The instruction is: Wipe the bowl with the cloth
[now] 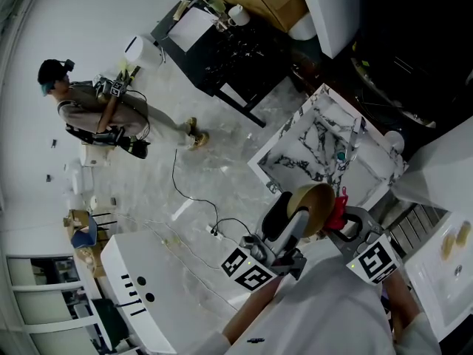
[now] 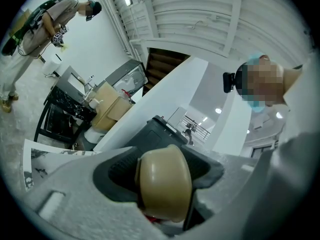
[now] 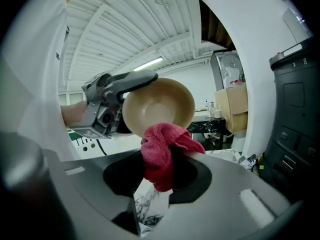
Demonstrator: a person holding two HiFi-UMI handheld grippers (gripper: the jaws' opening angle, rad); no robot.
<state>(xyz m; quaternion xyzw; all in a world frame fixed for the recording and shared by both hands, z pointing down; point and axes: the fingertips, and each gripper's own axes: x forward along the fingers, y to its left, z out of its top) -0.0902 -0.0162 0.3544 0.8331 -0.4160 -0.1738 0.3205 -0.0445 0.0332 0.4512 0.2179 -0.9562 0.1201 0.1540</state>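
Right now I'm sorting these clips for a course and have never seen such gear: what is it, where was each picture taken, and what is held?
No robot here: a person holds a two-jaw gripper in each hand. One picture comes from a camera on that person's head, looking down; the other two from cameras riding on the grippers. The left gripper is shut on a tan bowl. The right gripper is shut on a red cloth, right beside the bowl's open side. Both hang in the air near a marble-patterned table, not on it. Another person stands across the room.
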